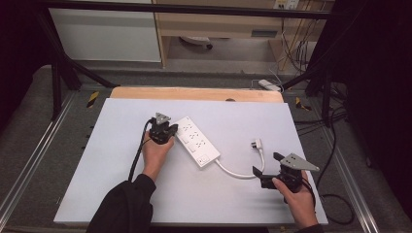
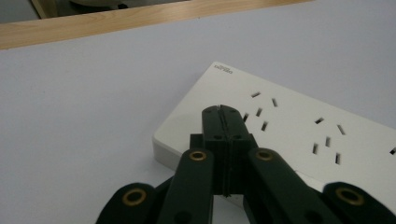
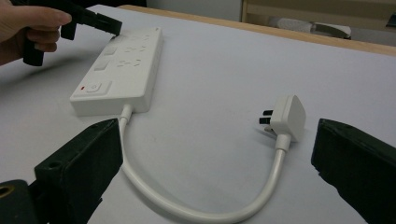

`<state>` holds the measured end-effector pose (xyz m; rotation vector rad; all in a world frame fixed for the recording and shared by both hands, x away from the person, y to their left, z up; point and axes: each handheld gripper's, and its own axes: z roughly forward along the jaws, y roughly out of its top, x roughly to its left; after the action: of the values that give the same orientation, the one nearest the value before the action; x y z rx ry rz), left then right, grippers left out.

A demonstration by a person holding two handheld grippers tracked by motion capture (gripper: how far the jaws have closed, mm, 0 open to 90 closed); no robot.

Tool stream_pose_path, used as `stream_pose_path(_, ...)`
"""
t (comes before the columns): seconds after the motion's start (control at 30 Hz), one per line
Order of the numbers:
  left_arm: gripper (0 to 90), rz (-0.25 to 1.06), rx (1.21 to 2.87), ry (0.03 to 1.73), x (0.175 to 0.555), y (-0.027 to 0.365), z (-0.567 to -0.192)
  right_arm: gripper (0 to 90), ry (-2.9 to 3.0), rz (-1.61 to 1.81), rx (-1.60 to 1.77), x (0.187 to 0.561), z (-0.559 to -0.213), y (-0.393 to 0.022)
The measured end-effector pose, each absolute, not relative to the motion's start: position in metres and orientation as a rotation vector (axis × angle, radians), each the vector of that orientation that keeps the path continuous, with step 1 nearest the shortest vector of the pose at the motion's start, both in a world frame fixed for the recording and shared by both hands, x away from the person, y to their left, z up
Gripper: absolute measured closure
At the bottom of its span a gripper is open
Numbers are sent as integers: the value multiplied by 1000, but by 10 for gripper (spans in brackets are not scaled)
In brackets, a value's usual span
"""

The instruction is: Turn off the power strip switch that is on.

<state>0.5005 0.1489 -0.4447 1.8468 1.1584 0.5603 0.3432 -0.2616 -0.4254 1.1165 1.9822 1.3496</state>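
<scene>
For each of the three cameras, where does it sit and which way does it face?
High view: above the person's side, looking forward and down on the table; both forearms and hands show.
Left gripper view: rides the left gripper, looking along its shut jaws resting on the power strip.
Right gripper view: rides the right gripper, looking between open jaws at the plug and cable; the other hand shows farther off.
Shared: all three show the power strip.
</scene>
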Motion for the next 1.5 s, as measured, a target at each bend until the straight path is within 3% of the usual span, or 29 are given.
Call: stream_pose_path(1.5, 900, 554, 1834, 1167, 502, 149, -447, 25, 1978, 1351, 1119, 343, -425, -262)
